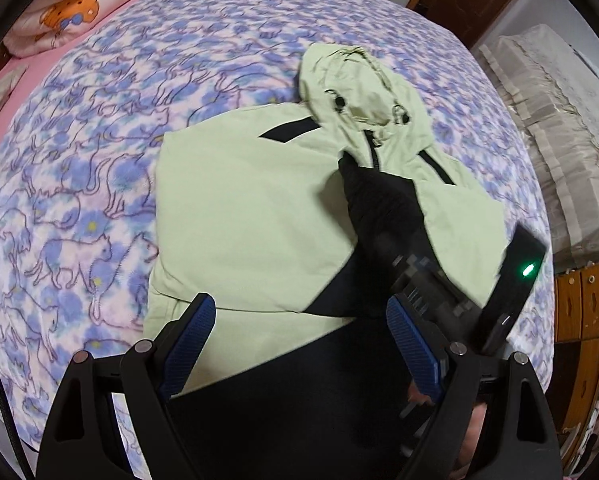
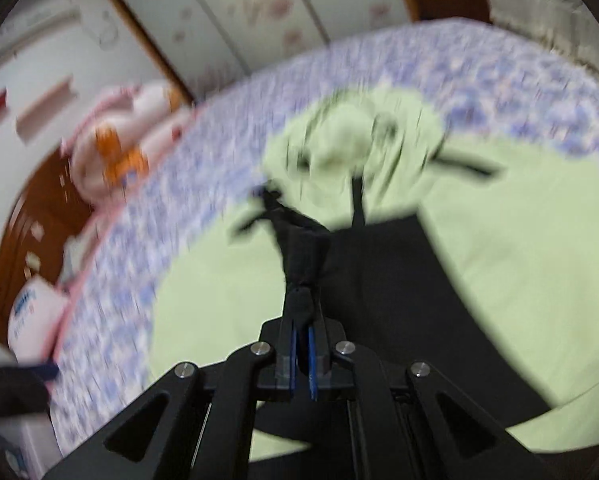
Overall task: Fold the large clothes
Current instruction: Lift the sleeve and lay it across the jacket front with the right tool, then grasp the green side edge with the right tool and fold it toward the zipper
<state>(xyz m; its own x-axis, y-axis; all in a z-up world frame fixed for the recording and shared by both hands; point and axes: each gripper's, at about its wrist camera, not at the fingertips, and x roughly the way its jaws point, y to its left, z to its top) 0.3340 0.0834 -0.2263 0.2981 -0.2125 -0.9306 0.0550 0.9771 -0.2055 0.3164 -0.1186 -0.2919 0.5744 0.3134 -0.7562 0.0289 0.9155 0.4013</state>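
A light green hooded jacket (image 1: 251, 216) with black panels lies spread on the bed, hood (image 1: 355, 84) toward the far side. My left gripper (image 1: 299, 344) is open above the jacket's lower edge, holding nothing. My right gripper (image 2: 302, 320) is shut on a black sleeve (image 2: 305, 248) of the jacket and holds it lifted over the jacket's middle. In the left wrist view the right gripper's body (image 1: 435, 280) and the black sleeve (image 1: 375, 200) show at the right. The right wrist view is blurred by motion; the jacket (image 2: 219, 280) fills it.
The bed has a purple cat-print blanket (image 1: 79, 200). A folded pink quilt (image 1: 71, 4) with orange bears lies at the far left corner. A beige covered piece (image 1: 559, 128) and a wooden cabinet (image 1: 583, 312) stand right of the bed.
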